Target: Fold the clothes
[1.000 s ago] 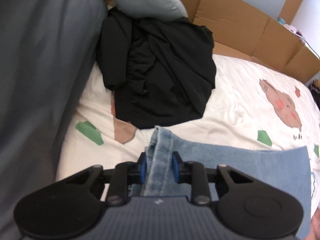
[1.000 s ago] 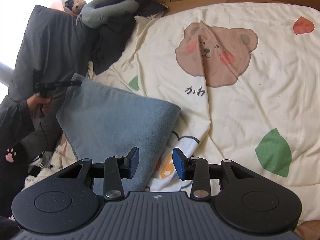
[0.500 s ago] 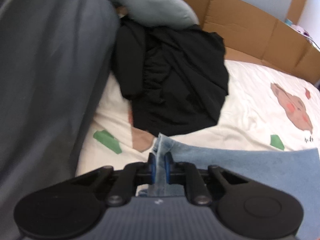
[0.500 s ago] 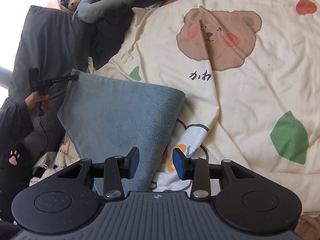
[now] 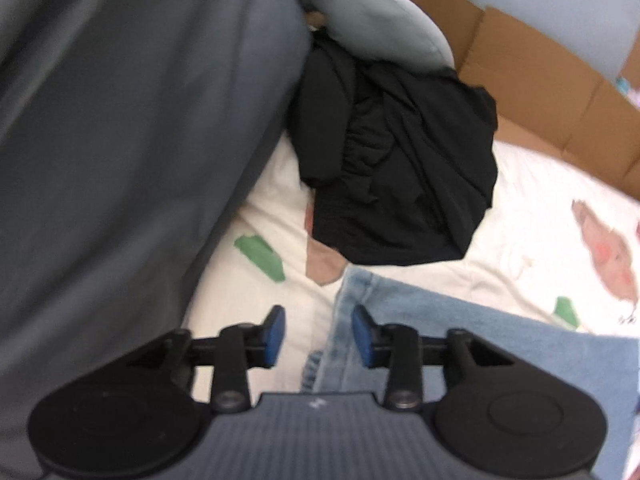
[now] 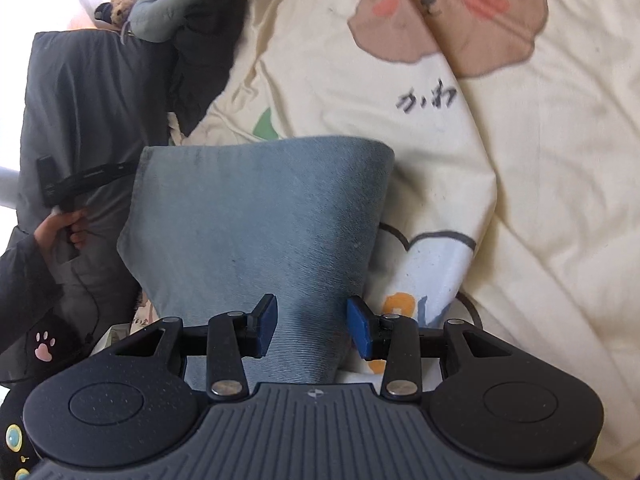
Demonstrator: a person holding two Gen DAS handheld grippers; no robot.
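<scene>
1. The only thing close to a container was the flattened cardboard (image 5: 532,92) standing along the far edge of the bed; nothing could be seen inside it, and it served as a wall more than a box.
2. The bed itself carried everything: a cream sheet (image 6: 540,208) printed with a brown bear (image 6: 448,12), green leaf shapes and dark lettering.
3. The folded blue jeans (image 6: 256,216) lay flat on that sheet, below the bear print as the right camera saw it, with a rounded fold at their far end.
4. A heap of black clothing (image 5: 400,168) sat on the sheet just beyond the jeans' hem, pressed against a pale grey-green pillow (image 5: 376,12) and a big dark grey cushion (image 5: 132,128).
5. The left gripper (image 5: 318,334) had just been opening. Its blue fingers (image 5: 275,335) stood apart, released, with the frayed hem edge of the jeans lying under the gap and toward the right finger, neither pad pressing the cloth.
6. The right gripper (image 6: 312,326) hovered over the near end of the jeans, its fingers (image 6: 266,325) spread and clenching nothing; the denim showed between them, lying below, and its edge ran down beside the right pad.
7. At the left of the jeans in the right view, the person's hand (image 6: 60,228) held the other tool's handle, a dark sleeve with a pink paw print below it.
</scene>
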